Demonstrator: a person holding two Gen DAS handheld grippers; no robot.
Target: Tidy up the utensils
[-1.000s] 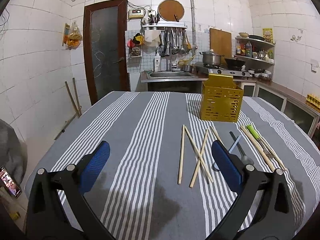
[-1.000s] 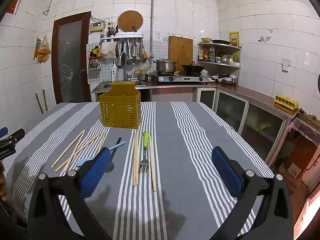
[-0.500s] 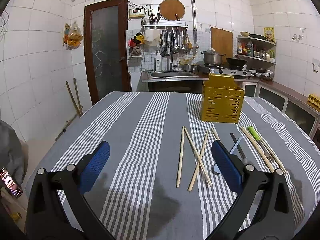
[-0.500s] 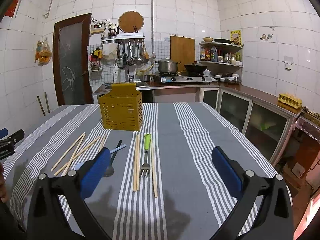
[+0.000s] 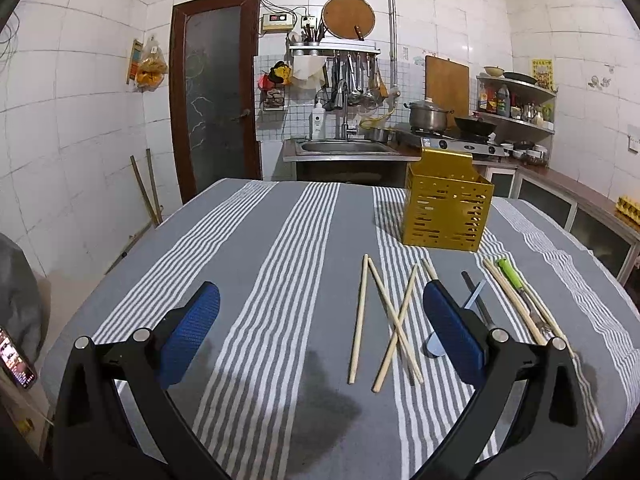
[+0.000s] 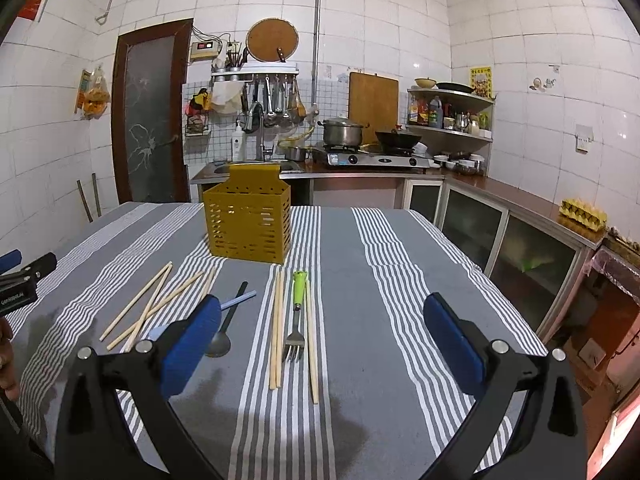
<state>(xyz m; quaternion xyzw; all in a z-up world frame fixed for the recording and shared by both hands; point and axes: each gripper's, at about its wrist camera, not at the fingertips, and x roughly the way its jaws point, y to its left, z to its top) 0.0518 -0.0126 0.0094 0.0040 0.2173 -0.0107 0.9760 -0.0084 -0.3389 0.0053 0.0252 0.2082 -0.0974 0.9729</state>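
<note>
Chopsticks and fork lie before the yellow caddy; both grippers' jaws gape wide, empty.

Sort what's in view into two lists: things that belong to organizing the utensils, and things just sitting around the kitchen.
Belongs to the job:
yellow slotted holder
crossed chopsticks
straight chopsticks
green-handled fork
dark spoon
light blue spoon
left hand-held gripper, open
right hand-held gripper, open

Just lying about:
steel pot
wok
cutting board
egg tray
phone
</note>
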